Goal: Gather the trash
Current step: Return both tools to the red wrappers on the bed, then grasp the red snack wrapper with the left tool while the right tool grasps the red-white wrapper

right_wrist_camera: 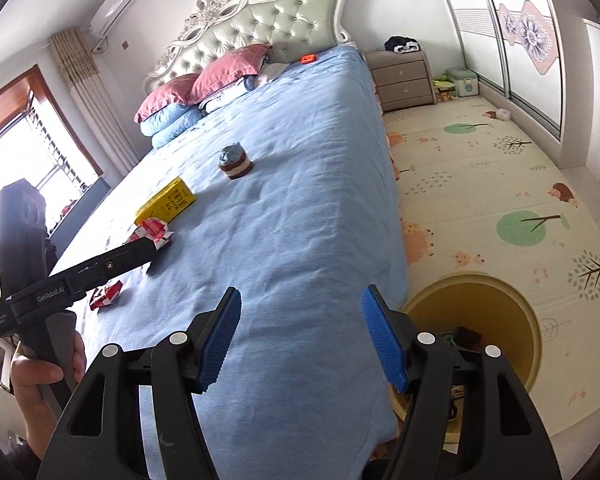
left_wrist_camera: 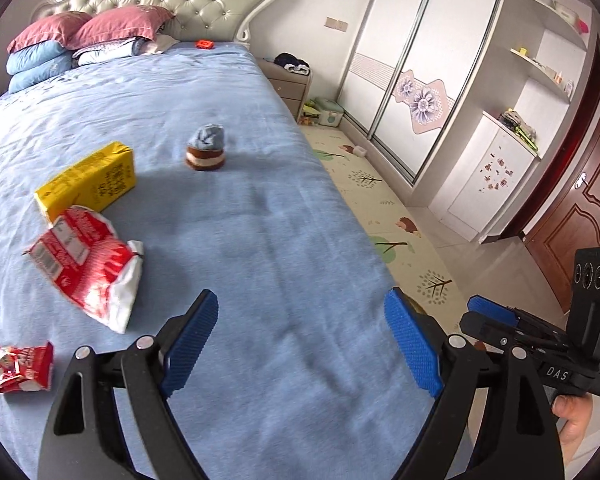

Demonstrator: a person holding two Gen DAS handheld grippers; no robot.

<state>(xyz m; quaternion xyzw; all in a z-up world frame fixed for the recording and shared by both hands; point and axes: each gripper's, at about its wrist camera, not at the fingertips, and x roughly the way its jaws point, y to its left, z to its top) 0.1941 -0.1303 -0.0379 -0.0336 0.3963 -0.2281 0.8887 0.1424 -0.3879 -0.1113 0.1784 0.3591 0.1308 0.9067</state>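
On bed [left_wrist_camera: 260, 220]: crumpled red-white wrapper [left_wrist_camera: 88, 264], possibly torn

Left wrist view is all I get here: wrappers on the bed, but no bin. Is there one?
Observer: Yes. The right wrist view shows a yellow bin on the floor mat, right beside the bed.
Operator: Anything in it?
Observer: A dark item lies inside; the right gripper hides the rest.
Operator: Is that gripper holding something?
Observer: No, its jaws stand open with nothing between them.
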